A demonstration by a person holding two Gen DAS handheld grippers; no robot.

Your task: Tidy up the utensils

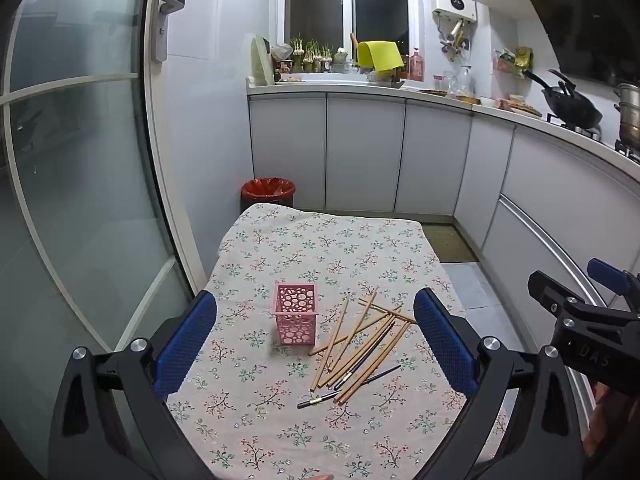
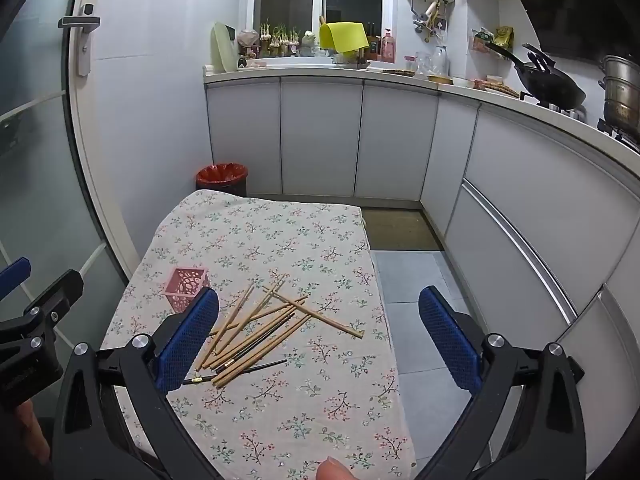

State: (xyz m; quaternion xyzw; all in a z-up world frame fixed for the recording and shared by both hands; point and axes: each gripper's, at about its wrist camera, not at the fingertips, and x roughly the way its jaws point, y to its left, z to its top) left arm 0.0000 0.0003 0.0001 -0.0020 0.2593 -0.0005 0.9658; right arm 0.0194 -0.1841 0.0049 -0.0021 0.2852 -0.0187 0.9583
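A pink perforated holder (image 1: 296, 314) stands upright on the floral tablecloth (image 1: 280, 248), and it shows partly behind my right finger in the right wrist view (image 2: 185, 287). A loose pile of wooden chopsticks (image 1: 360, 340) with some dark ones lies just right of it, also in the right wrist view (image 2: 256, 328). My left gripper (image 1: 316, 344) is open and empty above the table, in front of holder and pile. My right gripper (image 2: 320, 338) is open and empty, hovering over the pile's near right side. The right gripper also shows at the left wrist view's right edge (image 1: 580, 308).
The table's right edge drops to a tiled floor (image 2: 416, 288). White cabinets (image 2: 320, 136) line the back and right. A red-lined bin (image 1: 268, 191) stands beyond the table's far left corner. A glass door (image 1: 72, 168) is on the left.
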